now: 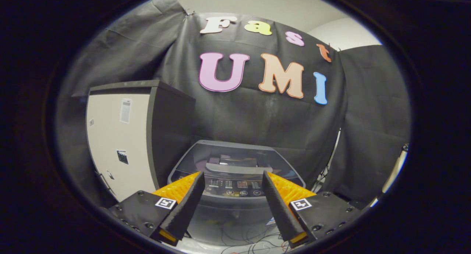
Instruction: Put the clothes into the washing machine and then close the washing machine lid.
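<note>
Washing machine [235, 173] stands ahead of the hand-held gripper [233, 180], against the black cloth wall, with its lid [235, 154] down. Control panel [239, 186] on the near edge shows between the two fingers [184, 206]. Fingers are spread wide and grip nothing. Tall cabinet [121, 136] with a pale front stands just beside the machine, to its left. Loose cables [250, 244] lie on the floor below the fingers.
</note>
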A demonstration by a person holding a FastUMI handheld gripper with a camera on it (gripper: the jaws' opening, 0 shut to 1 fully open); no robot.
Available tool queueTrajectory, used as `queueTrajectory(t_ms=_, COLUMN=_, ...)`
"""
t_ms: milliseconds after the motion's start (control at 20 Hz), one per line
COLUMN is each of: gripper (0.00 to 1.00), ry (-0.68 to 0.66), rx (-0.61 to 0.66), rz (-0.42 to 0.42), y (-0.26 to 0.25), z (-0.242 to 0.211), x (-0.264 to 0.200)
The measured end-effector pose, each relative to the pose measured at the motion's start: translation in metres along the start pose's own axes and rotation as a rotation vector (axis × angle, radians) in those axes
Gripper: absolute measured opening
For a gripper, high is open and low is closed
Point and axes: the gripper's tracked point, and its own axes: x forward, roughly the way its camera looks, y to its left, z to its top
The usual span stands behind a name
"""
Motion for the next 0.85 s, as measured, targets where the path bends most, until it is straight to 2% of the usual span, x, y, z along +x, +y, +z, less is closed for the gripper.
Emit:
queueTrajectory(t_ms=100, gripper=0.97, ry=0.004, rx=0.013, rz=-0.006, y=-0.009, z=-0.005, x=-0.006)
queueTrajectory(t_ms=250, gripper=0.97, ry=-0.003, rx=0.014, rz=0.033, y=-0.008, z=-0.013, x=-0.009)
queueTrajectory(t_ms=400, gripper=0.97, ry=0.010, rx=0.028, rz=0.005, y=-0.025, z=-0.029, x=-0.014)
queueTrajectory(t_ms=600, gripper=0.97, ry=-0.058, rx=0.047, rz=0.012, y=-0.029, z=-0.035, x=-0.024)
queueTrajectory(t_ms=850, gripper=0.97, ry=-0.005, rx=0.086, rz=0.013, y=-0.037, z=-0.095, x=-0.024)
